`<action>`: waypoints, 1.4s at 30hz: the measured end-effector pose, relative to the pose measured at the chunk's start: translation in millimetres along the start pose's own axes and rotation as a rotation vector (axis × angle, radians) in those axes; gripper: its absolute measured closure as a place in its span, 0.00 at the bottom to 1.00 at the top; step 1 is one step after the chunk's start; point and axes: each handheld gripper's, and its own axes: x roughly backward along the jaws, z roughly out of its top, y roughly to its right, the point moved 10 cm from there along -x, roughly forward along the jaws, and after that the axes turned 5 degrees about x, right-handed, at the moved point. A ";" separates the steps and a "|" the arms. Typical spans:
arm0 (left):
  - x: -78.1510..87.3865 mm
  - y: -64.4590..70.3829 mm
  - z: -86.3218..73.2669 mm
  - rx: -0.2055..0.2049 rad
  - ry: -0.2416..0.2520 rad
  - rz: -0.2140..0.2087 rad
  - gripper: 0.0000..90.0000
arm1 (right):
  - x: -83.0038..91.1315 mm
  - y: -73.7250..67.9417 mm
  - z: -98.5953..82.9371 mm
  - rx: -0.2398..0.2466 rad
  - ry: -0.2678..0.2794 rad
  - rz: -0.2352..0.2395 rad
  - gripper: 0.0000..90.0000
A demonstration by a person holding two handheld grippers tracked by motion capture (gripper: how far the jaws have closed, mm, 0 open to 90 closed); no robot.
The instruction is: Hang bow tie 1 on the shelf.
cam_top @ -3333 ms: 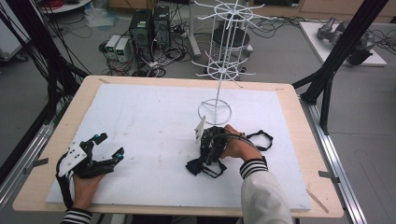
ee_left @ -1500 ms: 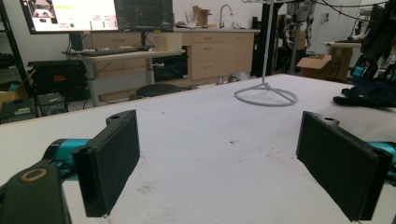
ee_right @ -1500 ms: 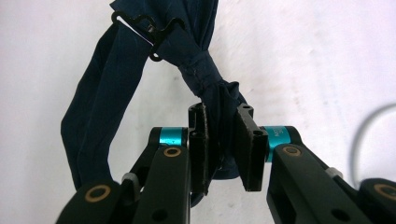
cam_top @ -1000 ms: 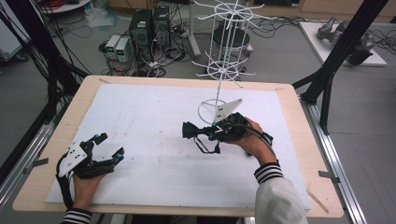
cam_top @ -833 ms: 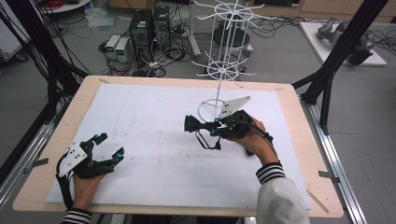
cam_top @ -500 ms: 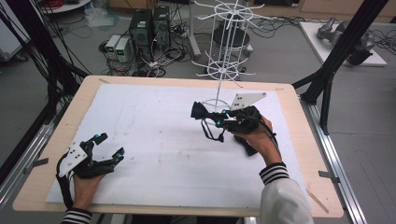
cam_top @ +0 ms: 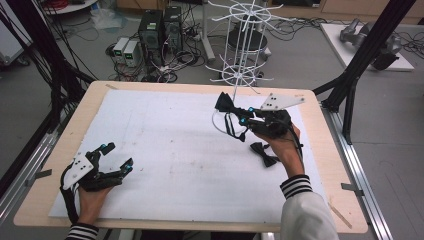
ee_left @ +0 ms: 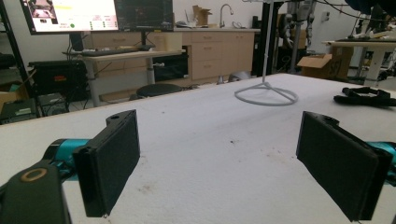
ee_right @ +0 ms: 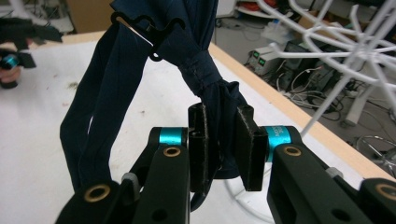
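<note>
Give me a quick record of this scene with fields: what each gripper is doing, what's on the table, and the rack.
right gripper: shut on a dark bow tie, raised near the rack
left gripper: open, resting on the table
second bow tie: lying on the table by the right hand
rack: white wire, base on the table's far side

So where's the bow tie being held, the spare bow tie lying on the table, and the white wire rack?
held bow tie (ee_right: pixel 205 70), right gripper view, knot.
spare bow tie (cam_top: pixel 263 153), high view, middle.
white wire rack (cam_top: pixel 239 76), high view, lower ring.
</note>
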 end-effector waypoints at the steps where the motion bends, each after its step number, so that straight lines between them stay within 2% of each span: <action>1: 0.0 0.0 0.0 0.000 0.000 0.000 0.15 | 1.3 1.8 0.2 -0.001 0.003 -0.013 0.86; 11: -0.1 0.1 0.0 0.000 0.001 0.000 0.15 | 14.9 17.8 1.2 -0.101 0.040 -0.093 0.86; 18: -0.1 0.2 0.1 0.000 0.001 0.000 0.15 | 26.4 28.7 2.4 -0.134 0.073 -0.153 0.87; 22: -0.1 0.3 0.1 -0.003 0.000 -0.001 0.15 | 30.8 32.4 2.6 -0.163 0.090 -0.168 0.87; 31: 0.0 0.2 0.1 0.000 0.001 0.001 0.15 | 37.5 40.5 2.6 -0.166 0.109 -0.214 0.87; 40: 0.0 -0.1 0.1 0.001 0.001 0.000 0.15 | 45.5 56.4 -1.5 -0.194 0.109 -0.319 0.87; 42: 0.0 -0.2 0.0 0.000 0.000 0.000 0.15 | 44.7 59.1 -1.4 -0.197 0.109 -0.330 0.87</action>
